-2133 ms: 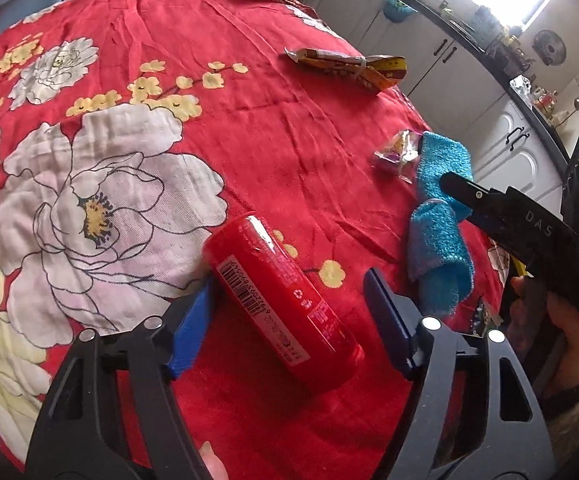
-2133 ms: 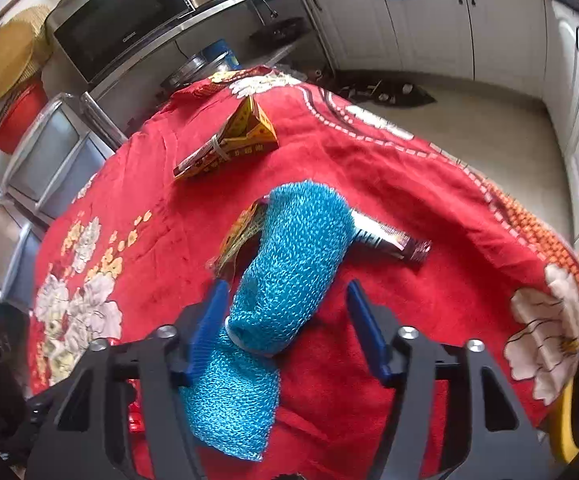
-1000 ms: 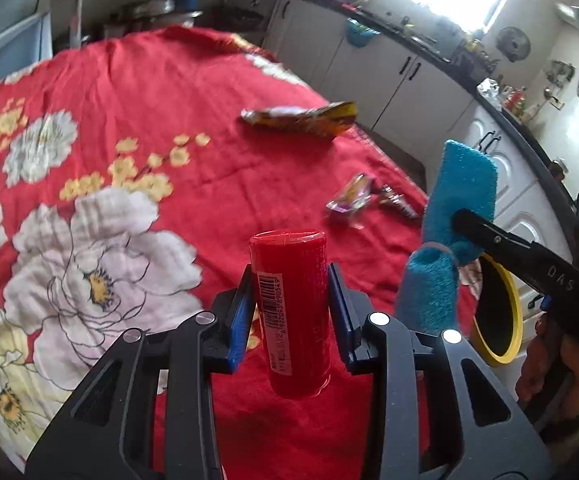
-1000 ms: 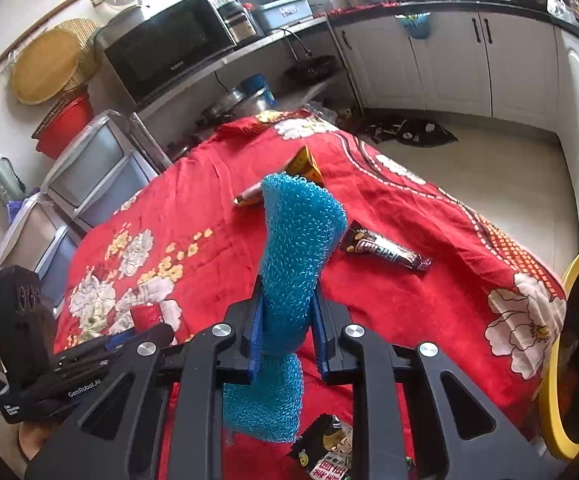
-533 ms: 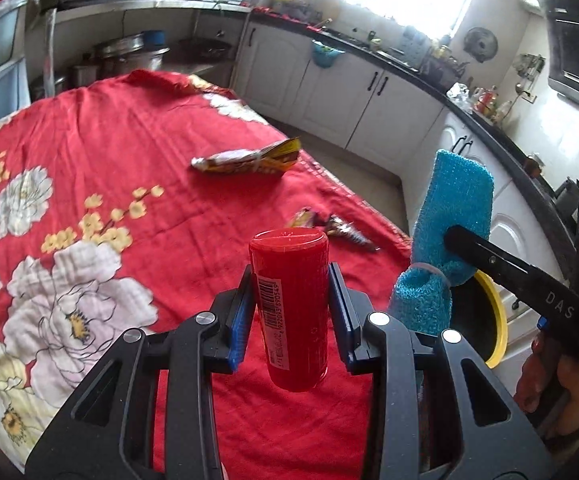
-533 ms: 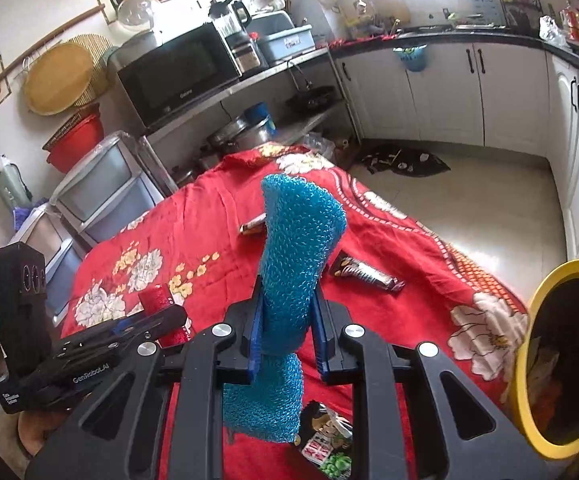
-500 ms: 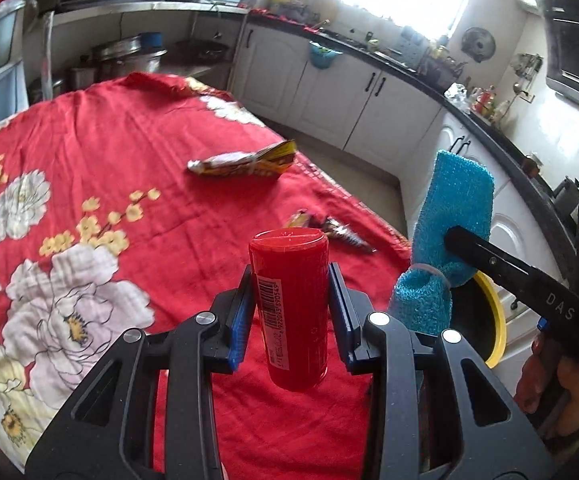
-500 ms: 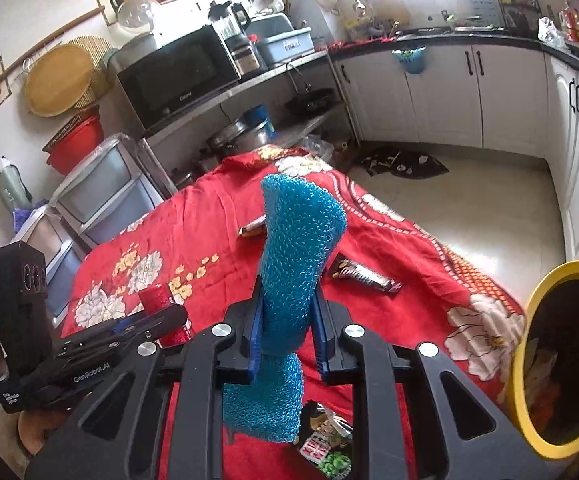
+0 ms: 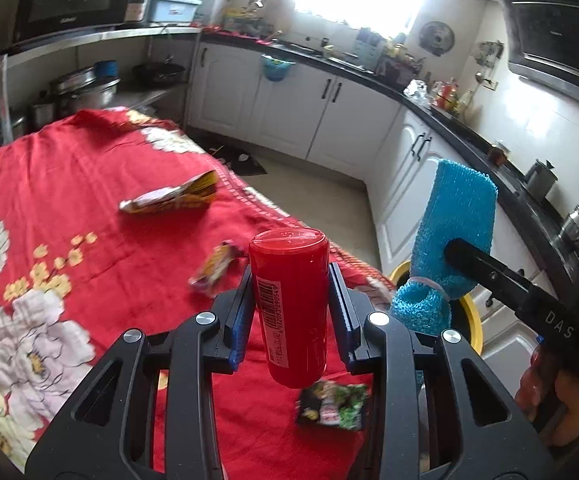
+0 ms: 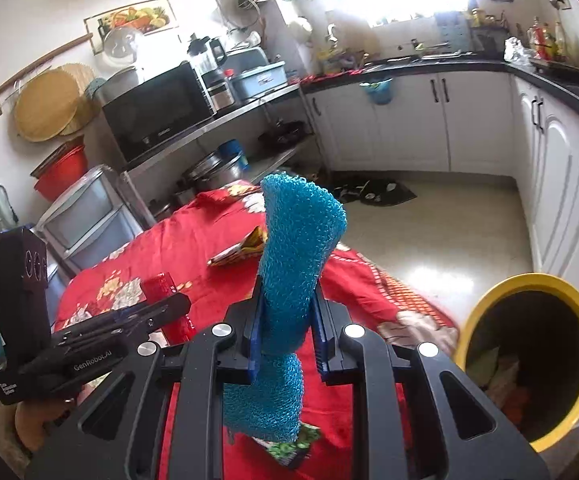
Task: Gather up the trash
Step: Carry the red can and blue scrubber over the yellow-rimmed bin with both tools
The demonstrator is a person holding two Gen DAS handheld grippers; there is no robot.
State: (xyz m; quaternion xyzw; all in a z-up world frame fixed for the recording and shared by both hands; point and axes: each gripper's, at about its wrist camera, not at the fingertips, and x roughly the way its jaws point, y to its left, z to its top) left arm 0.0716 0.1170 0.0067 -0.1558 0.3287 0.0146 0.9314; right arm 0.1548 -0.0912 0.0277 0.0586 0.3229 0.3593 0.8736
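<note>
My left gripper [image 9: 289, 312] is shut on a red cylindrical can [image 9: 289, 304] with a barcode label, held upright above the red flowered tablecloth [image 9: 69, 200]. My right gripper [image 10: 287, 328] is shut on a folded blue scrub cloth [image 10: 297, 248], which also shows as the blue cloth [image 9: 449, 240] at the right of the left wrist view. A yellow-rimmed bin [image 10: 529, 360] with trash inside stands on the floor to the right of the table. On the cloth lie a yellow snack wrapper [image 9: 173, 198], a small crumpled wrapper [image 9: 215, 268] and a black-green packet [image 9: 333, 404].
White kitchen cabinets [image 9: 289, 120] under a dark counter run along the far wall and the right side. A shelf with a microwave [image 10: 157, 108] and pots stands behind the table. Tiled floor [image 10: 429, 224] lies between table and cabinets. A hand [image 9: 541, 396] holds the right gripper.
Both grippers have risen and swung toward the table's right edge with the can and the blue cloth still held. The yellow bin has come further into view.
</note>
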